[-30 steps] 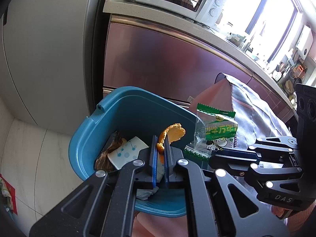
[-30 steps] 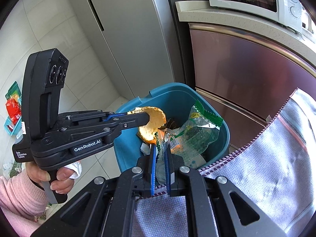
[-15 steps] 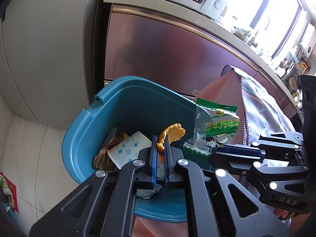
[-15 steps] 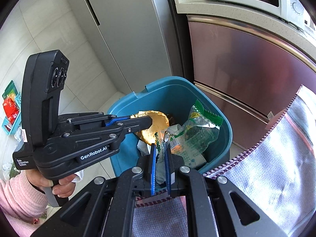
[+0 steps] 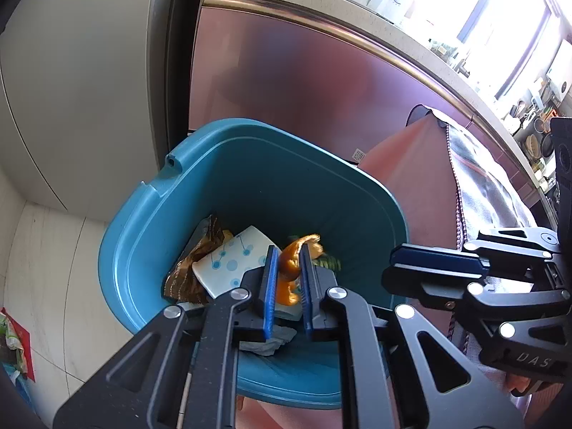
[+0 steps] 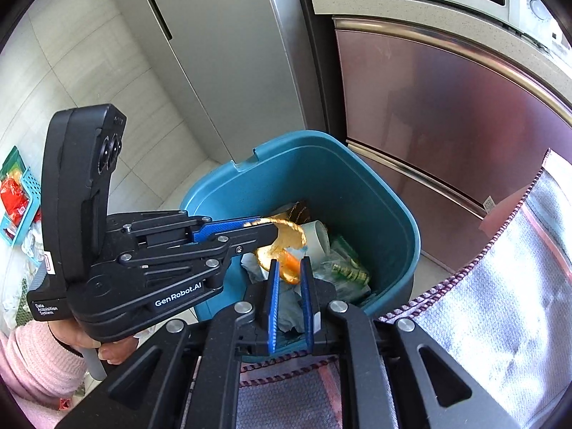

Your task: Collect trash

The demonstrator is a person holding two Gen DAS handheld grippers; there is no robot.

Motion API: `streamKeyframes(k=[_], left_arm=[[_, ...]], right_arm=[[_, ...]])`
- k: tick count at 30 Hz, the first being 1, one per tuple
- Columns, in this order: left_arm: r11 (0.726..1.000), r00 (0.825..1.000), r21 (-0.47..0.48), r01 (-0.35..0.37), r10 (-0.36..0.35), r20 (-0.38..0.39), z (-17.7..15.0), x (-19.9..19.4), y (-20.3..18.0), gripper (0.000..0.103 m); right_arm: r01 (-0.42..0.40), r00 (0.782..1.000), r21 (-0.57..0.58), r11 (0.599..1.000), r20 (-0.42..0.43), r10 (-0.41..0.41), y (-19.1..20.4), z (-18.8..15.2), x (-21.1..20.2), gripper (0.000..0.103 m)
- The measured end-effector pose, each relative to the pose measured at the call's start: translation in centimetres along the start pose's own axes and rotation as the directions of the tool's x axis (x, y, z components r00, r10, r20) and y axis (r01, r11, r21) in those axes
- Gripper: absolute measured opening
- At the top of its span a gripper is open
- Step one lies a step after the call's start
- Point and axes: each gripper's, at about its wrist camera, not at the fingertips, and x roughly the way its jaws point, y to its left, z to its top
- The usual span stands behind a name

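Left wrist view is showing both grippers, the left gripper [image 5: 286, 282] and right gripper [image 6: 289, 296], hanging spread apart over the teal plastic bin [image 5: 150, 236], with the orange-gold foil wrapper [image 5: 298, 261] dropping loose.

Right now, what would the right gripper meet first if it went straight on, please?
Probably the golden wrapper at the left gripper's tip, which shows between the right gripper's open fingers. Depth is unclear; otherwise, litter in the blue bin.

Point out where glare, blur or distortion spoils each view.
Left wrist view: the window is blown out white, and the orange wrapper looks smeared. Right wrist view: sun glares off the grey cloth; fisheye bends the fridge edges.
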Motion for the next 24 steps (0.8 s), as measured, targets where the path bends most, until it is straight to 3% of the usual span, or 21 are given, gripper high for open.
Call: streamKeyframes(k=[3, 13, 19, 24], left_arm=[[1.0, 1.0, 0.001, 0.007, -0.007, 0.002, -0.1, -0.1, -0.2, 0.015], [0.998, 0.992, 0.058, -0.024, 0.016, 0.124, -0.7, -4.2, -2.1, 0.046], [0.993, 0.973, 0.112, -0.032, 0.005, 0.231, -1.6, -8.2, -3.9, 0.067], [0.984, 0.943, 0.17, -0.044, -0.015, 0.332, -3.1, -12.1, -5.3, 0.088]], right_arm=[[-0.001, 1.0, 0.012, 1.0, 0.01, 0.001, -0.2, -0.4, -0.3, 0.013], [-0.014, 0.994, 0.049, 0.999, 0.108, 0.009, -0.7, -2.0, -3.5, 0.033], [0.014, 0.98, 0.072, 0.997, 0.197, -0.028, -0.8, -3.6, -6.8, 0.055], [0.051, 0.953, 0.105, 0.993, 0.293, -0.08, -0.9, -6.1, -10.5, 0.071]])
